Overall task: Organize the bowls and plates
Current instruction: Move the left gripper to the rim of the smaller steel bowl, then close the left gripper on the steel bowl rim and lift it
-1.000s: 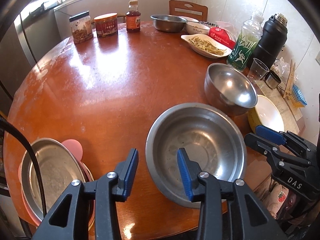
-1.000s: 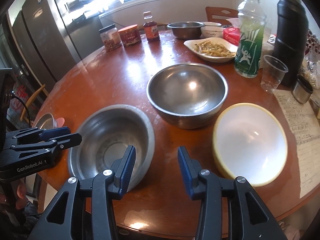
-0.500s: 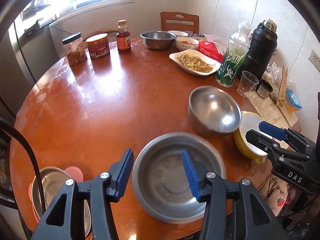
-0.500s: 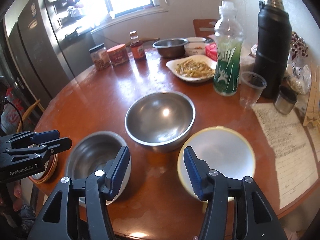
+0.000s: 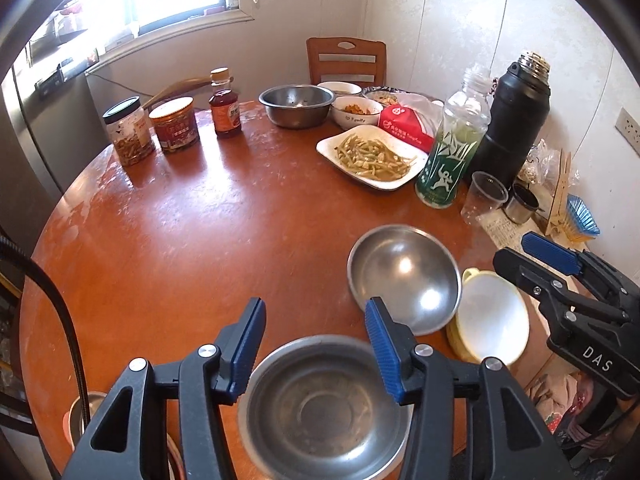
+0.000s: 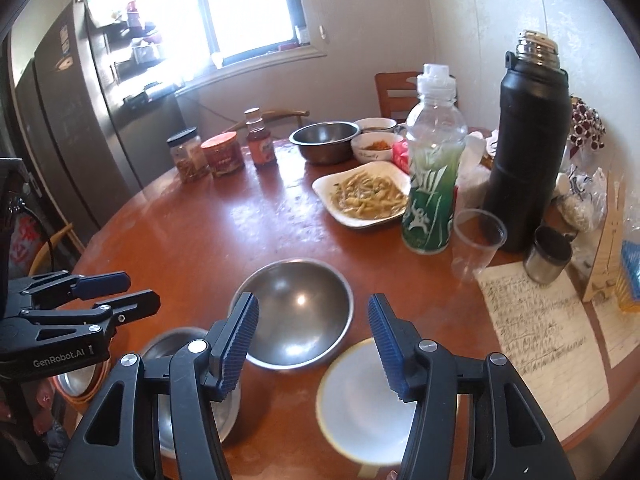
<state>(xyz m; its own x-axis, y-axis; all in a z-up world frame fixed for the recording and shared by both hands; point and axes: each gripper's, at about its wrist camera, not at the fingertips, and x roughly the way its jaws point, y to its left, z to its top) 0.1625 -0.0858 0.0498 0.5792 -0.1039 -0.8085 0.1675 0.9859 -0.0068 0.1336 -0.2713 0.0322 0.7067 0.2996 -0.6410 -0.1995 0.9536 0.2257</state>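
Hovering with jaws apart and empty: left gripper (image 5: 316, 348) is hanging over the steel basin (image 5: 324, 408), which is lying below and between its fingers; right gripper (image 6: 312, 344) is sitting over the yellow bowl (image 6: 360, 400). Just beyond both sets of fingertips, the steel bowl (image 6: 298, 312) is resting near the table (image 5: 180, 248) edge. Risk, I'm judging: smooth metal rims slipping from the pads, or a bowl getting nudged off the edge.

Both cams sit on the grippers, looking steeply down from the near edge of the round table (image 5: 180, 248) toward the far window (image 6: 240, 8). The left view is closest over the flat steel bowl (image 5: 320, 404), the right one over the white bowl (image 6: 360, 400). They share the deep steel bowl (image 5: 404, 276) and the far clutter.
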